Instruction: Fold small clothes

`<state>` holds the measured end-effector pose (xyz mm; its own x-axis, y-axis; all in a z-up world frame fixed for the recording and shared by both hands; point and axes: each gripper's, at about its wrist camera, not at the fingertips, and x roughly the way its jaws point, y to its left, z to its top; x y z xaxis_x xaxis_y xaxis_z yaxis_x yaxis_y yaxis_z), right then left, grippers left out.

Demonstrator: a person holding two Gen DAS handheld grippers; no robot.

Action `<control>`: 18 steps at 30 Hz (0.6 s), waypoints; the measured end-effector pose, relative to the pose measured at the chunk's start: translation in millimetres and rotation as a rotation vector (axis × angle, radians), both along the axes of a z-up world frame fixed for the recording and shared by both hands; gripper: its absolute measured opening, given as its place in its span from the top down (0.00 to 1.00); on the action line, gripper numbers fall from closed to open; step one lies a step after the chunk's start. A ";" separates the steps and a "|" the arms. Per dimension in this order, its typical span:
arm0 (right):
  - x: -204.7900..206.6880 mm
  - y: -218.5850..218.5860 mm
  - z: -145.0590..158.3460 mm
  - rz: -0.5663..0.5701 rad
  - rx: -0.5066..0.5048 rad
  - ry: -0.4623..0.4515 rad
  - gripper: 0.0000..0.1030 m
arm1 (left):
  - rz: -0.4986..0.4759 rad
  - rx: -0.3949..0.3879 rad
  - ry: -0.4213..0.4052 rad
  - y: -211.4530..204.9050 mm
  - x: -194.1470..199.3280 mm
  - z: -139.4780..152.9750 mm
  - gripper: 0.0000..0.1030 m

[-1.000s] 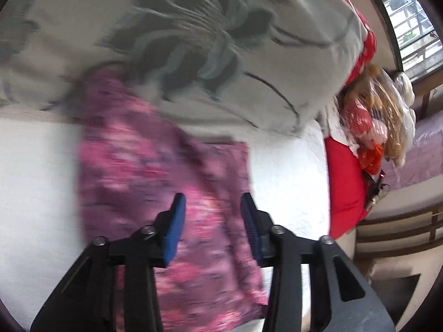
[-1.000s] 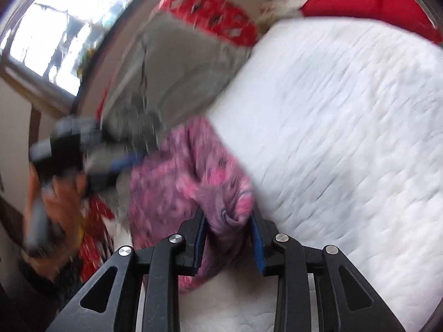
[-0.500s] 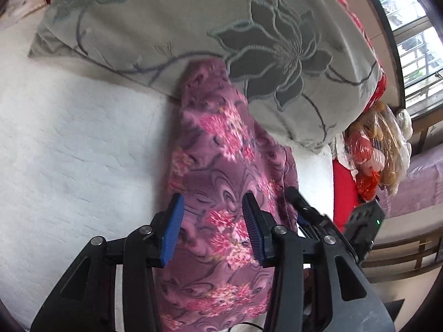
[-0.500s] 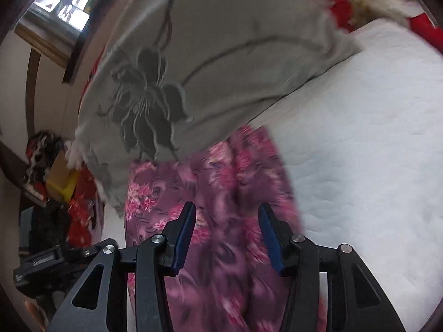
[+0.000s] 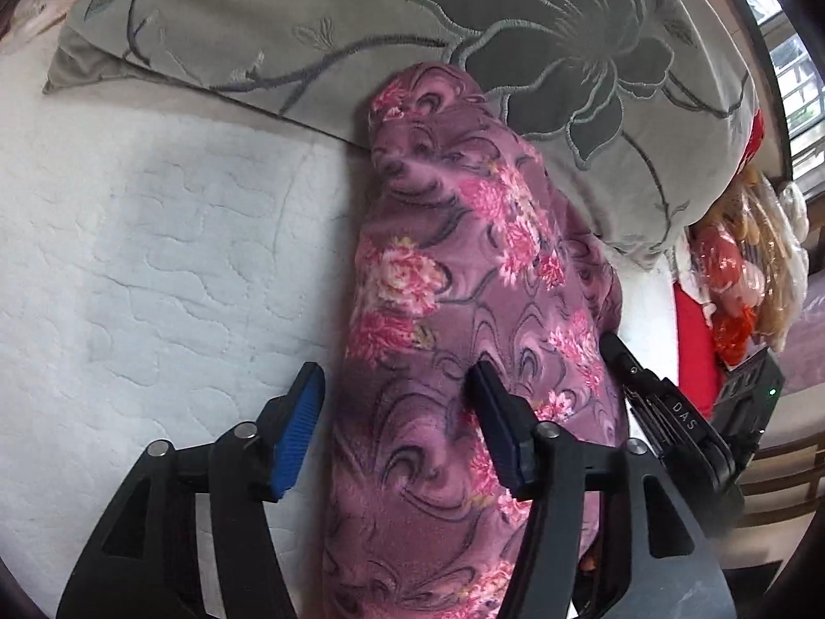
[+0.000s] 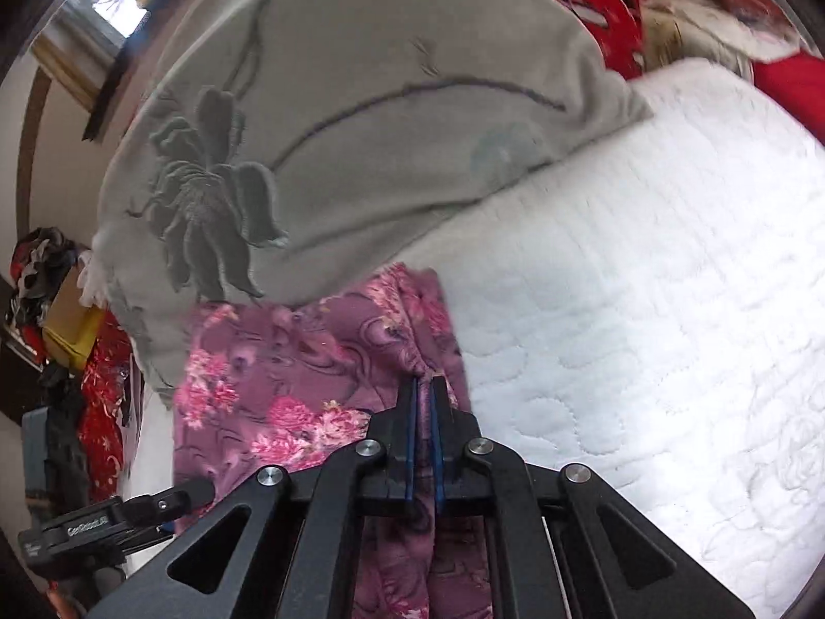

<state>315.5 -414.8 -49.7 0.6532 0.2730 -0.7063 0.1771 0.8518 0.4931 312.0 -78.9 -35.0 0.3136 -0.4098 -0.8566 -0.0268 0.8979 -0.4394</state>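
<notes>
Pinched garment (image 6: 309,387) in right view only

Home bedroom being shown: white quilted mattress (image 5: 154,258) w/ grey floral-embroidered pillow (image 5: 361,15) lying on it, barred window (image 5: 789,67) beside, bagged belongings (image 5: 747,268) being kept alongside.

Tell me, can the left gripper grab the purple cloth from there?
Probably yes. The left gripper has its jaws opening right over the purple cloth, and nothing lies between them.
</notes>
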 end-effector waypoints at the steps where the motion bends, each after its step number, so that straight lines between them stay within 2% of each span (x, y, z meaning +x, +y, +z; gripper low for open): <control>1: 0.0 1.9 -0.5 0.002 -0.008 0.001 0.96 | -0.001 0.009 -0.004 -0.3 -0.7 1.9 0.44; 4: 3.1 6.4 2.2 0.010 -0.025 0.015 0.95 | -0.001 0.033 -0.012 -3.8 -4.1 8.3 0.44; 6: -0.1 5.7 7.1 0.014 -0.007 0.017 0.89 | -0.007 0.061 -0.028 -5.9 -10.2 14.4 0.44; 8: -10.6 5.2 15.3 0.033 0.022 0.014 0.87 | -0.010 0.088 -0.044 -12.6 -13.0 19.9 0.44; 10: -29.2 2.4 20.6 0.060 0.068 0.001 0.79 | -0.008 0.107 -0.060 -12.7 -18.6 25.7 0.44; 12: -48.9 1.3 21.0 0.072 0.116 -0.020 0.64 | -0.007 0.117 -0.069 -13.6 -24.6 27.8 0.44; 14: -66.1 2.2 15.8 0.097 0.172 -0.022 0.63 | -0.007 0.128 -0.070 -15.8 -28.3 29.5 0.44; 16: -73.4 12.9 8.8 0.132 0.152 0.013 0.63 | -0.010 0.142 -0.067 -16.9 -32.2 31.1 0.44; 17: -75.1 16.9 8.2 0.141 0.118 0.019 0.75 | -0.012 0.144 -0.070 -14.2 -35.8 33.4 0.44; 18: -79.0 21.2 11.4 0.149 0.074 0.000 0.93 | -0.014 0.149 -0.076 -12.9 -38.4 35.6 0.44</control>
